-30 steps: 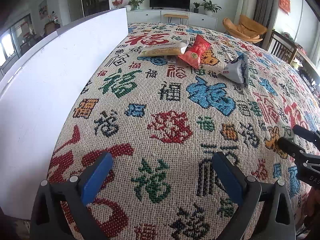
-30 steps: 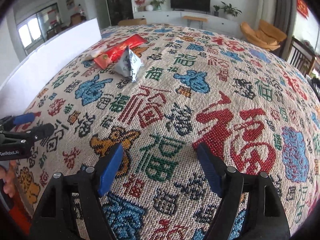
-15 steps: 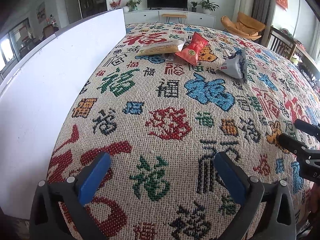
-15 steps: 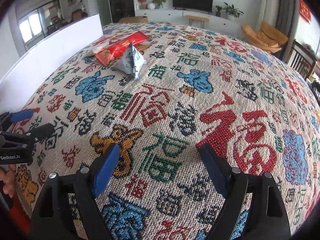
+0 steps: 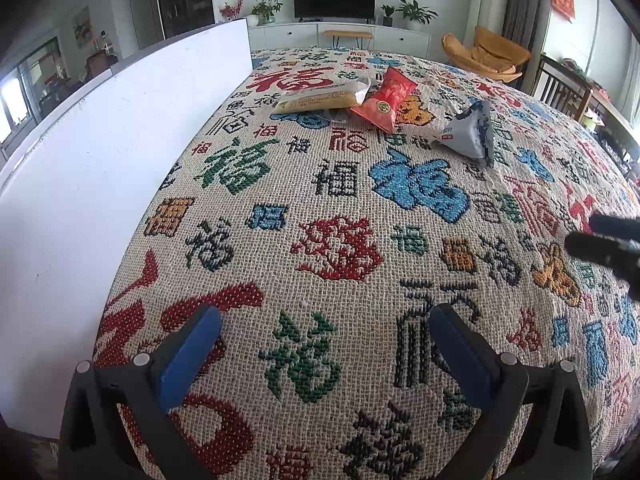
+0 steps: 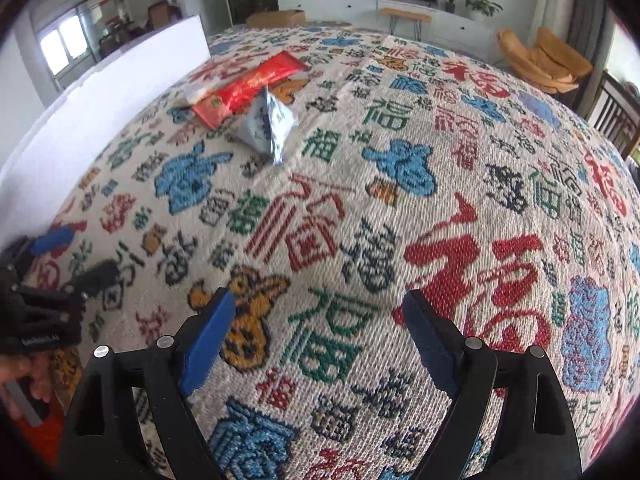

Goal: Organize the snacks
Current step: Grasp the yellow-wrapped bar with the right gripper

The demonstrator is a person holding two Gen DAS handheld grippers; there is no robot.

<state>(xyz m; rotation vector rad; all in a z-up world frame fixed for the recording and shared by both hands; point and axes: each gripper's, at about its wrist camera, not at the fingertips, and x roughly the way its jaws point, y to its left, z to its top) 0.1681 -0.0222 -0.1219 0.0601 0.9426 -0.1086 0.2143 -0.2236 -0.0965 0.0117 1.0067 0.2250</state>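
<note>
Both grippers have crept toward the snacks, jaws apart and empty.
I risk my right gripper [image 6: 316, 344] toppling the grey pyramid packet [image 6: 266, 126] into the red packet [image 6: 248, 88].

Yellow pack [image 6: 195, 92]: right view, mostly hidden behind the red pack [image 6: 248, 88]; print unreadable.
Grey pouch [image 5: 468, 130]: label too small to read.
Right gripper [image 5: 608, 240]: left view, blurred, cut off by the frame's right edge.
Left gripper [image 6: 68, 254]: right view, cut off at the left edge; body lettering blurred.
Hand [image 6: 24, 380]: only partly in frame.
</note>
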